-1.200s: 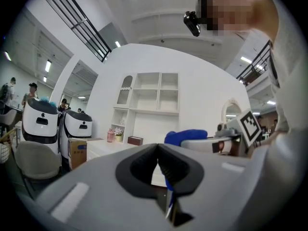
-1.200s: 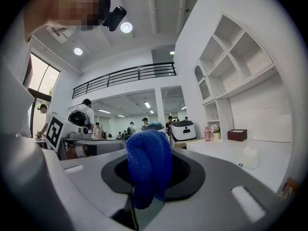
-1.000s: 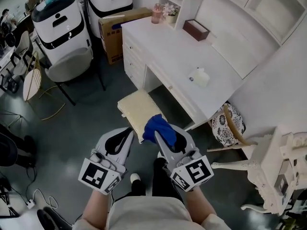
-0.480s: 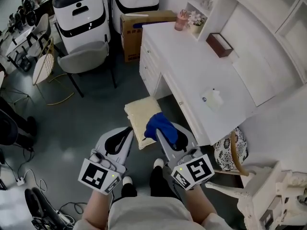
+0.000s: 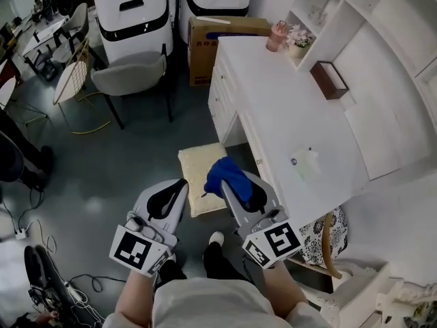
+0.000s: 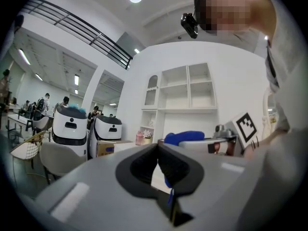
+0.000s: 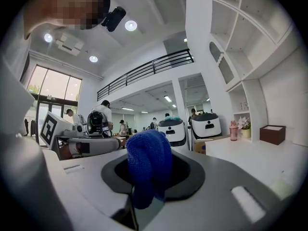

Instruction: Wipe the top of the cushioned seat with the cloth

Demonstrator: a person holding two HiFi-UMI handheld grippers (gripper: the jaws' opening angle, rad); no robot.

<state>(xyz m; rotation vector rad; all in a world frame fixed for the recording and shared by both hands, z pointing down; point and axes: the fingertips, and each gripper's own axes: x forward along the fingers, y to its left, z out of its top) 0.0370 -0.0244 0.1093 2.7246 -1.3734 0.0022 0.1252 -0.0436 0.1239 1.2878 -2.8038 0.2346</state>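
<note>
The cushioned seat (image 5: pixel 198 171) is a cream square stool on the grey floor beside the white desk. In the head view its near edge lies under the gripper tips. My right gripper (image 5: pixel 231 185) is shut on a bunched blue cloth (image 5: pixel 225 172), which sticks out of the jaw tips over the seat's right side. In the right gripper view the cloth (image 7: pixel 148 170) fills the gap between the jaws of that gripper (image 7: pixel 147 186). My left gripper (image 5: pixel 177 186) is shut with nothing in it, level with the right one. From the left gripper (image 6: pixel 158 153) the cloth (image 6: pixel 185 137) shows to the right.
The white desk (image 5: pixel 287 115) with drawers runs along the right and carries a brown box (image 5: pixel 329 79) and a pink cup (image 5: pixel 276 36). A grey chair (image 5: pixel 130 77), a cardboard box (image 5: pixel 218 36) and white robots (image 5: pixel 133 12) stand behind. Cables (image 5: pixel 41 279) lie at lower left.
The head view has swung, so desk and seat sit lower and further left in the picture. Both grippers keep the same pose, the cloth still held in the right one.
</note>
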